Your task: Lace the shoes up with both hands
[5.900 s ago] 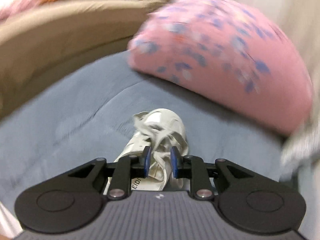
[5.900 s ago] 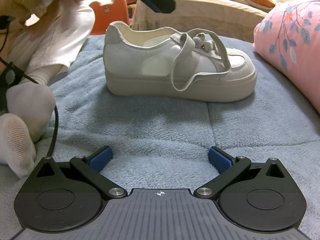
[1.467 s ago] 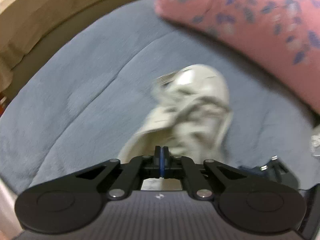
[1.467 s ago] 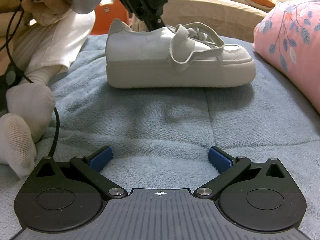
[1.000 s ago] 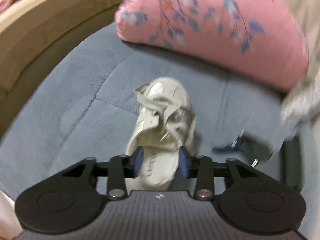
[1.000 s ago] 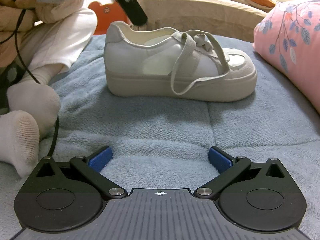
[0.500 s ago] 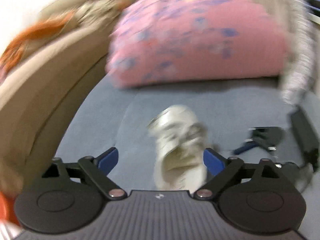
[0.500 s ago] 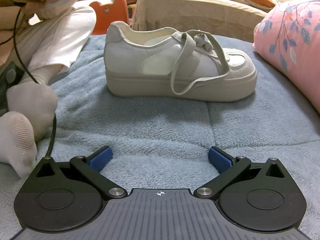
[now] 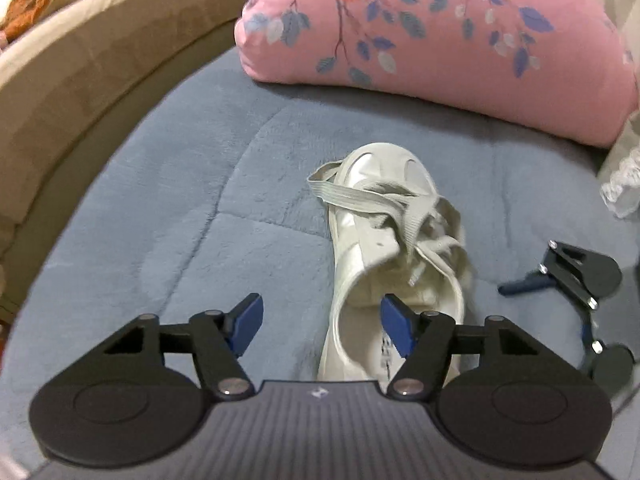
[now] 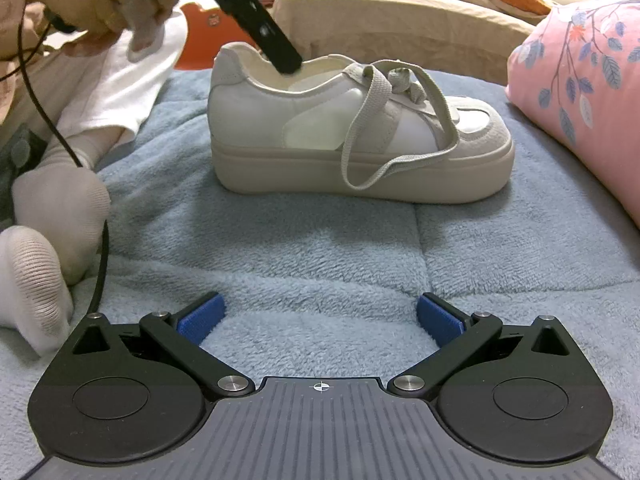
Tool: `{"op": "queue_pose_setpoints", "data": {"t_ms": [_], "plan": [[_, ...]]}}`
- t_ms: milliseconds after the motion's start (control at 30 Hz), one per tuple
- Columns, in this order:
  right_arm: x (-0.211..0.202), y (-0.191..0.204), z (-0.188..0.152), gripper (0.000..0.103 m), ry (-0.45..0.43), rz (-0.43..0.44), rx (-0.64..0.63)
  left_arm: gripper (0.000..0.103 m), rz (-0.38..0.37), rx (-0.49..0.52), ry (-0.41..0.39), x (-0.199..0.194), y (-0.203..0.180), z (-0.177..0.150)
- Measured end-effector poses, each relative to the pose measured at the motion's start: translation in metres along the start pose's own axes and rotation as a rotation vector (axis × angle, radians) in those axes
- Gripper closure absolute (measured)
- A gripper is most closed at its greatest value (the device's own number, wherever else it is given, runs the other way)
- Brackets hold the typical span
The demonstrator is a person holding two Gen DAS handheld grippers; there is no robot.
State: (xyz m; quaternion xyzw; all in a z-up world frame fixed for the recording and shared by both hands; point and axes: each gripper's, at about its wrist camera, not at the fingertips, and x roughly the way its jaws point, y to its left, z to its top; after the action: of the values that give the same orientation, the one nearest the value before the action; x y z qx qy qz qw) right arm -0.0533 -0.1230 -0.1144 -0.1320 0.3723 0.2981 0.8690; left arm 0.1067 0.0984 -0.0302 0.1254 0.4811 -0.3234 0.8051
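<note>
Left gripper (image 9: 321, 317) now over shoe (image 9: 394, 240).

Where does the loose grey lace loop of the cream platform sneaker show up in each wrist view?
Left wrist view: the flat grey lace loop lies across the cream platform sneaker, centre, sticking out left near the toe.
Right wrist view: the same loop hangs down the sneaker's near side, centre.
Shared landmark: the pink floral pillow beyond the toe.
</note>
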Motion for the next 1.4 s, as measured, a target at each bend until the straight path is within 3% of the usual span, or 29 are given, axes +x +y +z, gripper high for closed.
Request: {"op": "queue_pose_setpoints", "data": {"t_ms": [100, 200, 367, 467, 533, 600, 633, 667, 700, 800, 867, 967, 1067, 1233, 1333, 1400], "plan": [[0.0, 0.0, 0.0, 0.0, 0.0, 0.0, 0.0, 0.022, -0.022, -0.077, 0.007, 0.022, 0.006, 0.007], [0.0, 0.0, 0.0, 0.0, 0.0, 0.0, 0.0, 0.021, -0.021, -0.12, 0.017, 0.03, 0.006, 0.014], [0.0, 0.0, 0.0, 0.0, 0.0, 0.0, 0.0, 0.074, 0.012, -0.077, 0.0, 0.024, -0.016, 0.019], [0.0, 0.0, 0.0, 0.0, 0.0, 0.0, 0.0, 0.076, 0.058, -0.064, 0.005, 0.021, -0.029, 0.02], [0.0, 0.0, 0.0, 0.0, 0.0, 0.0, 0.0, 0.07, 0.079, -0.07, 0.012, 0.016, -0.034, 0.021], [0.0, 0.001, 0.0, 0.0, 0.0, 0.0, 0.0, 0.051, 0.103, -0.057, -0.021, -0.002, -0.043, 0.019], [0.0, 0.001, 0.0, 0.0, 0.0, 0.0, 0.0, 0.048, 0.136, -0.04, -0.058, -0.015, -0.052, 0.017], [0.0, 0.001, 0.0, 0.0, 0.0, -0.001, 0.0, 0.038, 0.157, -0.022, -0.096, -0.028, -0.061, 0.014], [0.0, 0.001, 0.0, 0.0, 0.0, 0.0, 0.0, 0.02, 0.143, 0.002, -0.134, -0.04, -0.07, 0.011], [0.0, 0.001, 0.0, 0.0, 0.0, 0.0, 0.0, 0.015, 0.139, 0.09, -0.211, -0.066, -0.097, 0.004], [-0.001, 0.001, 0.0, 0.0, 0.0, 0.0, 0.0, 0.01, 0.244, 0.189, -0.165, -0.059, -0.113, 0.006], [-0.001, 0.001, 0.0, 0.0, 0.0, 0.0, 0.0, 0.008, 0.279, 0.311, -0.036, -0.031, -0.118, 0.01], [-0.001, 0.001, 0.0, 0.0, 0.0, -0.001, 0.0, 0.008, 0.211, 0.26, 0.059, -0.004, -0.103, 0.019], [-0.001, 0.001, 0.0, 0.0, 0.001, -0.001, 0.0, 0.006, 0.127, 0.069, 0.165, 0.034, -0.072, 0.048], [-0.001, 0.001, 0.0, 0.0, 0.001, -0.001, 0.0, 0.002, 0.08, 0.012, 0.359, 0.077, -0.064, 0.064], [-0.001, 0.001, 0.0, 0.0, 0.001, 0.0, 0.001, 0.007, 0.096, 0.032, 0.494, 0.102, -0.069, 0.066]]}}
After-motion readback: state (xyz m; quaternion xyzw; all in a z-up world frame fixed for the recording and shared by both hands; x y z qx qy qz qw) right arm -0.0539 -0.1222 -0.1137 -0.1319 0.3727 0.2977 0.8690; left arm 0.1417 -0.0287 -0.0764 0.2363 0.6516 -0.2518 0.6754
